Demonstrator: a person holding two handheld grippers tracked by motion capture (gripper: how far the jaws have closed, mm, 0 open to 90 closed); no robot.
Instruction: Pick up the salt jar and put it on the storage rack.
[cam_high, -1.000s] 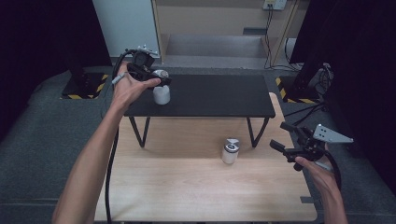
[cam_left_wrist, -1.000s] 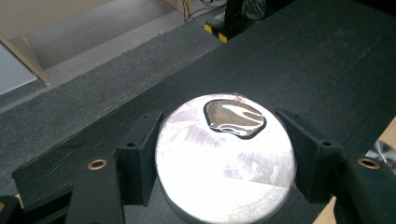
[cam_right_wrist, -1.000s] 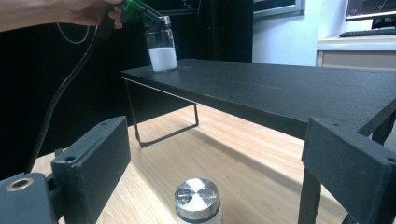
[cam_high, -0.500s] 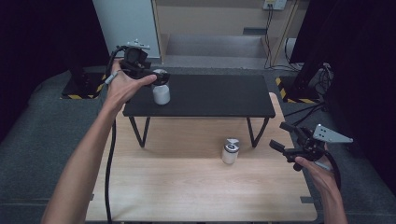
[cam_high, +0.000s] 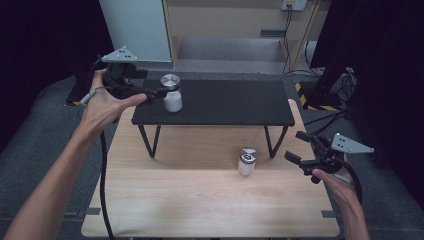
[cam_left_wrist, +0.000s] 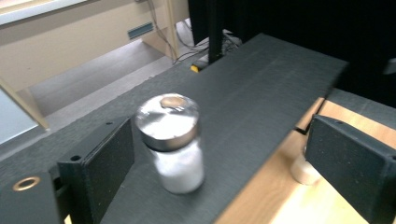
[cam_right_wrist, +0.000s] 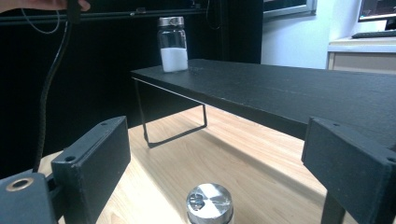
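Observation:
A glass shaker (cam_high: 173, 98) with a metal lid and white powder stands upright on the left end of the black shelf (cam_high: 225, 102). My left gripper (cam_high: 162, 92) hovers just left of it. Its jaws have just been opening, and in the left gripper view the shaker (cam_left_wrist: 170, 144) stands free between them, nearer the left one, with the left gripper (cam_left_wrist: 224, 163) not pressing on it. A second shaker (cam_high: 246, 161) stands on the wooden table (cam_high: 175, 200) in front of the shelf. My right gripper (cam_high: 298, 147) is open, to the right of it. In the right gripper view that shaker's lid (cam_right_wrist: 209, 201) sits low between the jaws of the right gripper (cam_right_wrist: 219, 158).
The black shelf stands on thin metal legs (cam_high: 149, 142) across the back half of the wooden table. A black cable (cam_high: 102, 180) hangs from the left gripper along the table's left edge. A grey cabinet (cam_high: 140, 30) and dark curtains stand behind the table.
The left gripper has opened, let go of the shaker on the shelf, and drawn back to the left. The shaker stays upright on the shelf. The right gripper has kept still.

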